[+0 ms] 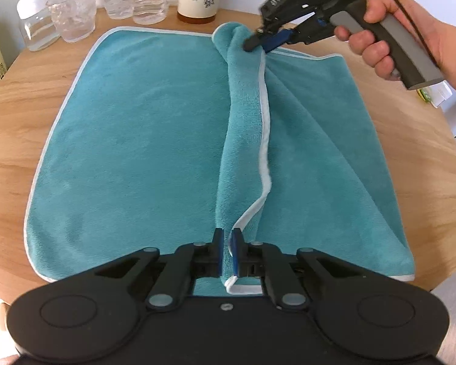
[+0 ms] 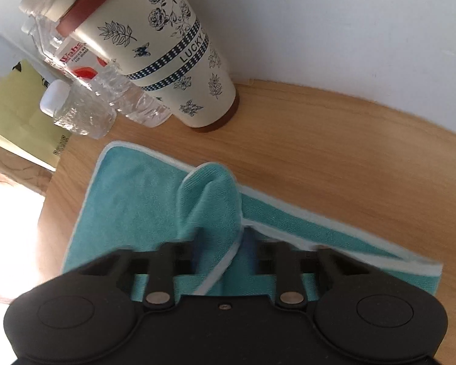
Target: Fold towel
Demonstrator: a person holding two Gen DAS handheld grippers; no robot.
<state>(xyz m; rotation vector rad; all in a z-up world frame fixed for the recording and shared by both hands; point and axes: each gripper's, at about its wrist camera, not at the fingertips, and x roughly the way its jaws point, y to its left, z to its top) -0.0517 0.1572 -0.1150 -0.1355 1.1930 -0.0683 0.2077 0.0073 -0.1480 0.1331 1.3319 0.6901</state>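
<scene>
- Lay spread over the middle of the round table (image 1: 395,127): the teal towel (image 1: 130,140), its right-hand side lifted and carried partway across, white hem (image 1: 266,140) draped in a ridge down the centre.
- Clenched on the near corner of that lifted side: the left tongs (image 1: 227,252), pads closed tight on the cloth and hem.
- Clenched on the far corner: the right tongs (image 1: 260,41), held in a hand (image 1: 410,33), cloth bunched into a peak above the far edge; confirmed in the right wrist view, right tongs (image 2: 219,243) closed on the bunched fold, though blurred.
- Risk of a slipped corner: only a thin pinch of soft pile in each pair of tongs, likely to pull free under a sharp tug or uneven tension.
- Risk of a crooked fold: hem sagging and wavy between the two grips, likely to land askew on the left hem (image 1: 54,133) unless kept taut and moved level.
- Risk of dragging the whole towel toward the left edge of the table, the lower layer creasing, if carried too low.
- Risk of a knock: patterned cup (image 2: 173,57), water bottles (image 2: 118,91) and clear tumbler (image 1: 74,15) crowded at the far edge, just beyond the far hem and near the right tongs; toppling likely from a swing too far back.
</scene>
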